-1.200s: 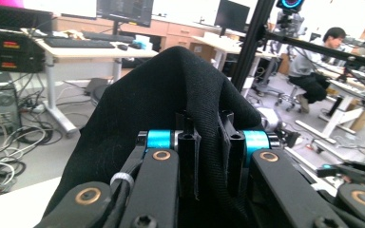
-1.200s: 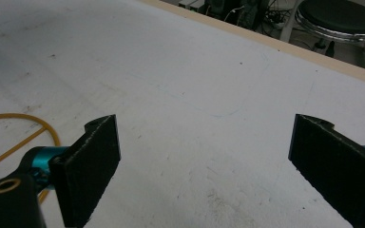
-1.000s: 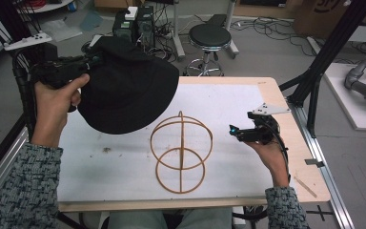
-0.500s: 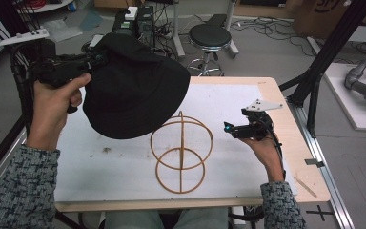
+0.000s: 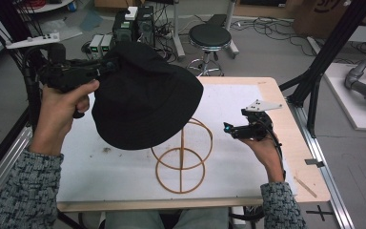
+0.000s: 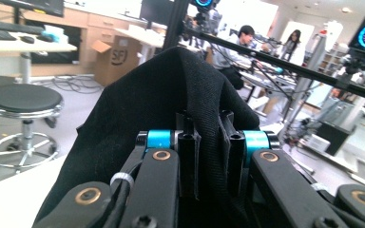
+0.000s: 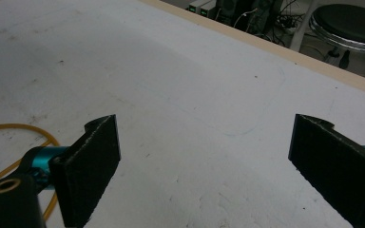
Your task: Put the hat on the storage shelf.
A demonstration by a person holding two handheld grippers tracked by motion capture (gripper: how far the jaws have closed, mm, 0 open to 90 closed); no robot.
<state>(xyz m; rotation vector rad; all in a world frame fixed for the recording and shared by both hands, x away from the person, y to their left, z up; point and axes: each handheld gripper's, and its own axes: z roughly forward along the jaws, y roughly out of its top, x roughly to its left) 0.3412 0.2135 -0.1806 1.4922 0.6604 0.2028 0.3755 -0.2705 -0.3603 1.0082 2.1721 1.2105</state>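
The left gripper [image 5: 106,65], pinching the black hat [image 5: 145,98], has carried it right, so it now overlaps the wire stand [image 5: 183,152]. The right gripper [image 5: 229,129] hovers beside the stand, jaws spread and empty

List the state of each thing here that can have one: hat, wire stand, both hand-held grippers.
Black hat: lifted off the table, brim pinched, hanging partly over the stand.
Wire stand: upright on the table, bare.
Left hand-held gripper: shut on the hat's fabric.
Right hand-held gripper: open, nothing between its jaws, above the white table.
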